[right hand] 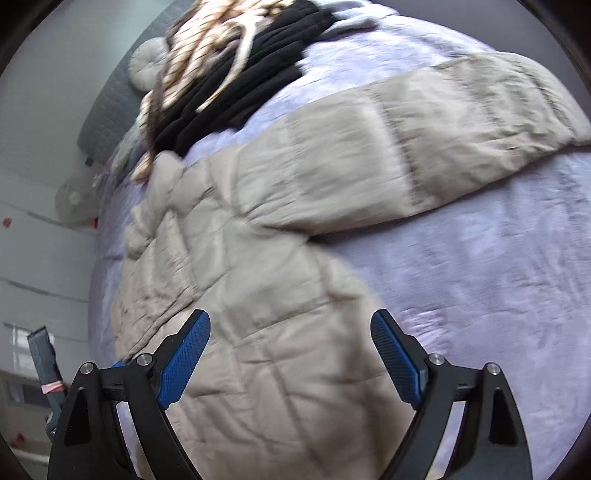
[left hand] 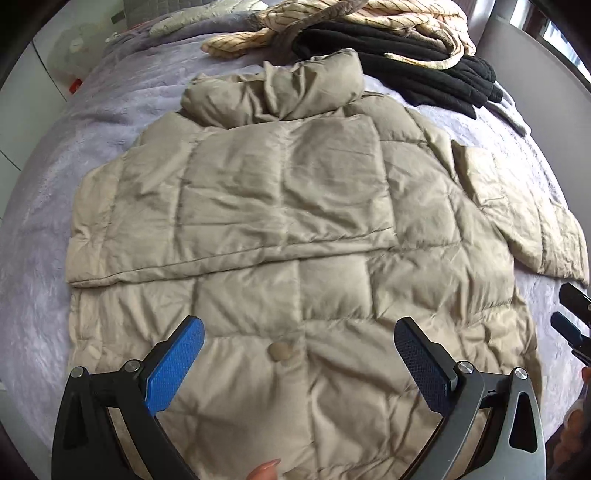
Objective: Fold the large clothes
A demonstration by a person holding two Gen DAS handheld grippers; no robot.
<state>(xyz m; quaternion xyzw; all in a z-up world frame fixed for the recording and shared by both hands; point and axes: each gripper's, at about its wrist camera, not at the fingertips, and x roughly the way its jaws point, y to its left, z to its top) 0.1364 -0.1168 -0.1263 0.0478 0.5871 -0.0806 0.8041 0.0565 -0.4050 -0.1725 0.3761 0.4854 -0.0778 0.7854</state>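
A beige quilted puffer jacket (left hand: 288,229) lies flat on the lilac bed cover (left hand: 40,236), collar away from me. Its left sleeve is folded across the chest; its right sleeve (left hand: 524,206) stretches out to the right. My left gripper (left hand: 299,339) is open and empty, hovering above the jacket's lower hem near a snap button (left hand: 280,351). My right gripper (right hand: 290,332) is open and empty above the jacket's right hem edge (right hand: 280,332), with the outstretched sleeve (right hand: 424,147) ahead of it. The right gripper's tips also show at the right edge of the left wrist view (left hand: 572,317).
A black ribbed garment (left hand: 406,62) and a cream striped garment (left hand: 332,22) are piled at the far end of the bed, beyond the collar. A white fan (right hand: 75,203) stands by the wall to the left. Bare lilac cover (right hand: 480,280) lies right of the jacket.
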